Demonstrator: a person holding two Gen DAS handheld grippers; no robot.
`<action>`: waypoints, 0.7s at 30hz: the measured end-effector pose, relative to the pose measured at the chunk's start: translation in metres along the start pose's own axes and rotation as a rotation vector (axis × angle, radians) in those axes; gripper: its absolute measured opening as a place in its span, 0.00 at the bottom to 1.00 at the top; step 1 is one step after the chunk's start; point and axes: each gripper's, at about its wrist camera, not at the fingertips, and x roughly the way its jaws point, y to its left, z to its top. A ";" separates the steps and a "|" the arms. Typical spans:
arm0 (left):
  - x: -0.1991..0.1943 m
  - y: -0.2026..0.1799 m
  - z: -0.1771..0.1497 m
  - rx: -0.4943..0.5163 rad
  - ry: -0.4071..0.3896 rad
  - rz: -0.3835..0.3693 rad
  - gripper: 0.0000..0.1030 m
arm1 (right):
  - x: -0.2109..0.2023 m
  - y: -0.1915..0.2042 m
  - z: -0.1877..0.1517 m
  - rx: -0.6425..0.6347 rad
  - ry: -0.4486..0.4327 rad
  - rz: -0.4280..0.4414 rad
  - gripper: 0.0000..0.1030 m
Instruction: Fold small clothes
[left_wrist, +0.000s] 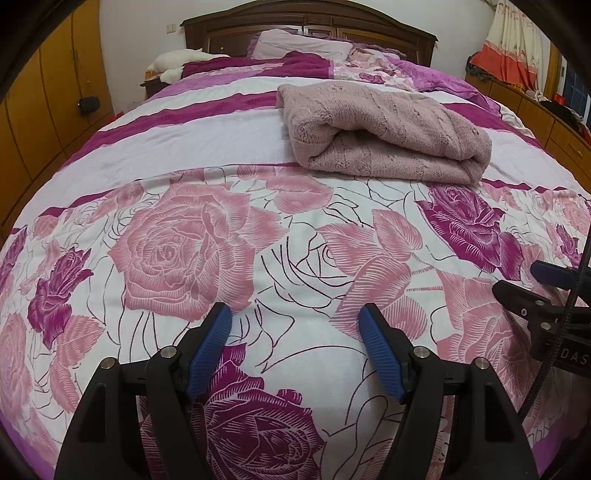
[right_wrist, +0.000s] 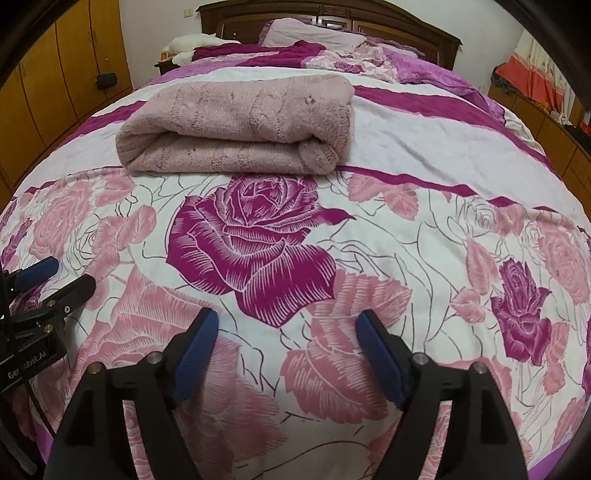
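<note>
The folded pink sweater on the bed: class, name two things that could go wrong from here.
1. The pink sweater lies in a loose, puffy fold; any nudge may spring it open.
2. Both the left gripper and right gripper hang open just above the floral bedspread; closing low might pinch that instead.

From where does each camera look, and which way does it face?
Left wrist: sits on the left gripper, looks down the bed at the sweater, which is ahead to the right; the right gripper shows at the right edge.
Right wrist: sits on the right gripper; sweater ahead to the left; left gripper at the left edge.
Shared: sweater, bedspread, headboard.
</note>
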 end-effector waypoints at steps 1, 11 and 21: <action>0.000 0.000 0.000 0.000 0.000 0.000 0.49 | 0.000 0.000 0.000 0.000 0.001 0.000 0.79; 0.000 -0.001 0.000 0.002 -0.004 -0.003 0.49 | 0.000 0.000 -0.001 -0.010 -0.004 0.006 0.79; 0.000 -0.003 -0.002 0.012 -0.012 0.002 0.49 | -0.001 0.007 -0.004 -0.037 -0.018 -0.029 0.79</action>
